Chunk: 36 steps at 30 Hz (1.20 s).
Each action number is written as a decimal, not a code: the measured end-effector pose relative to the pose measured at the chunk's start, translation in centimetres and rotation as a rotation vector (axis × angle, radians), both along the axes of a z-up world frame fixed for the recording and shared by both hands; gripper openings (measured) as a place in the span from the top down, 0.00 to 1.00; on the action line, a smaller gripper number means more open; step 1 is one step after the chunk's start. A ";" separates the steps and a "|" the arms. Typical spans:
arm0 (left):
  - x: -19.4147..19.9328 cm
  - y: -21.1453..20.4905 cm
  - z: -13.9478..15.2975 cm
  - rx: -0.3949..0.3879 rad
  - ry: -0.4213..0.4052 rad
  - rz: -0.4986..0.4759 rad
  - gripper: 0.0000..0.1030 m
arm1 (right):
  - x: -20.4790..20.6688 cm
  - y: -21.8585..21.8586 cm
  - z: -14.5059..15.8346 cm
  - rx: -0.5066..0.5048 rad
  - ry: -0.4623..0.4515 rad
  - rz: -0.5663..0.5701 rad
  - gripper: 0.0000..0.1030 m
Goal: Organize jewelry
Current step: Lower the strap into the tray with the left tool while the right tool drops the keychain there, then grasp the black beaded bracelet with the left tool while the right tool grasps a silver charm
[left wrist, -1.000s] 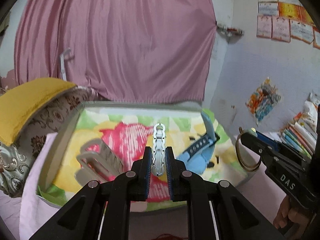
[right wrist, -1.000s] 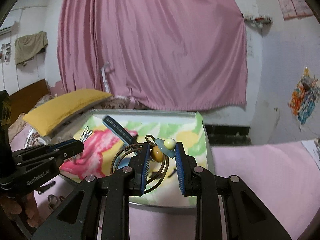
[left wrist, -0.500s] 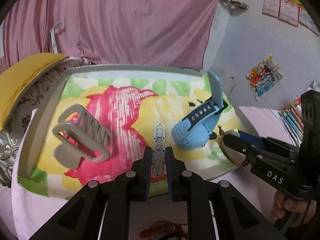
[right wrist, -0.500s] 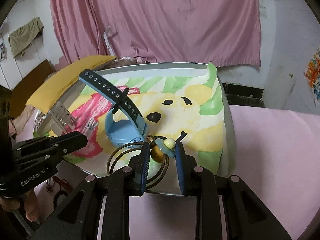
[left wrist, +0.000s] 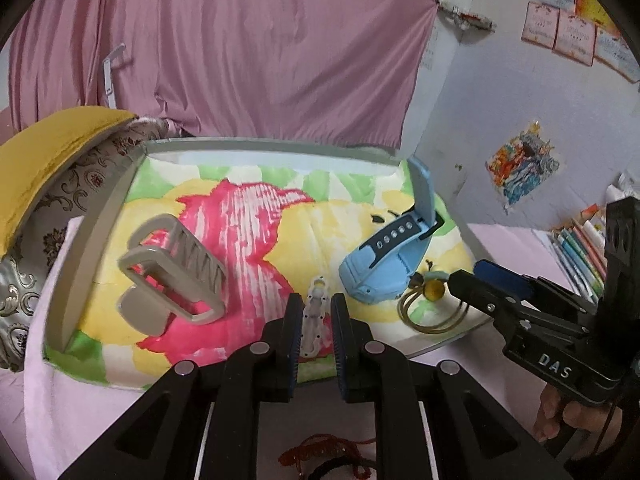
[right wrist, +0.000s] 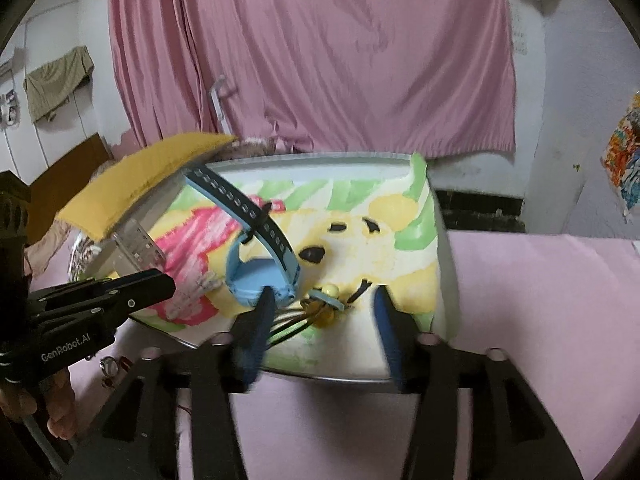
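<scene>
My left gripper [left wrist: 314, 326] is low over the near edge of a tray [left wrist: 92, 232] lined with a colourful cartoon cloth. A silver barrette [left wrist: 314, 320] lies between its fingers, which stand slightly apart from it. My right gripper [right wrist: 324, 324] is open over the tray's near right corner. Gold hair ties with bead charms [right wrist: 326, 310] lie on the cloth between its fingers; they also show in the left wrist view [left wrist: 430, 306]. A blue watch [left wrist: 390, 258] and a beige claw clip [left wrist: 176, 272] lie in the tray.
The tray sits on a pink bedsheet [right wrist: 540, 300]. A yellow pillow [left wrist: 44, 148] lies at the left. Red and dark bracelets [left wrist: 328, 456] lie on the sheet below my left gripper. Books [left wrist: 580, 248] are stacked at the right. A pink curtain hangs behind.
Both grippers came down to the tray. The right gripper opened and let the hair ties drop onto the cloth. The left jaws widened a little around the barrette.
</scene>
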<state>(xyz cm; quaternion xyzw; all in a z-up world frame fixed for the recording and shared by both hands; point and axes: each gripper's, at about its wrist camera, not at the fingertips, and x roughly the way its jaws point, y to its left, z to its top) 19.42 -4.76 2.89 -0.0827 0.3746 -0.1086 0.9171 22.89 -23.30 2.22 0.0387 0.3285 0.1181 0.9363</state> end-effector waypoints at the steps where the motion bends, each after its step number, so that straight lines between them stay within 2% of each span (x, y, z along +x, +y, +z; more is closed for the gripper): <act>1: -0.4 0.2 0.3 -0.003 -0.017 0.004 0.78 | -0.6 0.0 0.4 0.005 -0.029 -0.007 0.38; 3: -1.2 0.6 0.8 -0.015 -0.059 0.015 0.58 | -1.3 -0.1 1.0 0.007 -0.065 -0.016 0.29; 5: -2.1 1.1 1.5 -0.025 -0.108 0.035 0.43 | -2.3 -0.1 1.7 0.010 -0.115 -0.026 0.23; 7: -3.1 1.7 2.2 -0.031 -0.162 0.059 0.40 | -3.1 0.0 2.2 0.017 -0.151 -0.027 0.20; 10: -4.3 2.3 2.9 -0.014 -0.213 0.085 0.33 | -4.5 0.3 3.1 0.014 -0.217 -0.032 0.09; 12: -5.1 2.8 3.2 -0.010 -0.246 0.108 0.20 | -5.5 0.5 3.6 0.012 -0.257 -0.029 0.05; 15: -6.5 3.6 3.6 -0.005 -0.300 0.141 0.07 | -6.8 1.0 4.2 0.001 -0.303 -0.018 0.02; 17: -7.3 4.1 3.7 0.002 -0.327 0.160 0.02 | -7.5 1.3 4.4 -0.007 -0.329 -0.007 0.02; 27: -11.2 6.0 3.6 0.067 -0.380 0.195 0.01 | -9.4 2.8 4.5 -0.050 -0.359 0.051 0.02; 36: -13.4 7.6 2.7 0.083 -0.343 0.202 0.01 | -10.2 3.7 3.7 -0.099 -0.283 0.126 0.02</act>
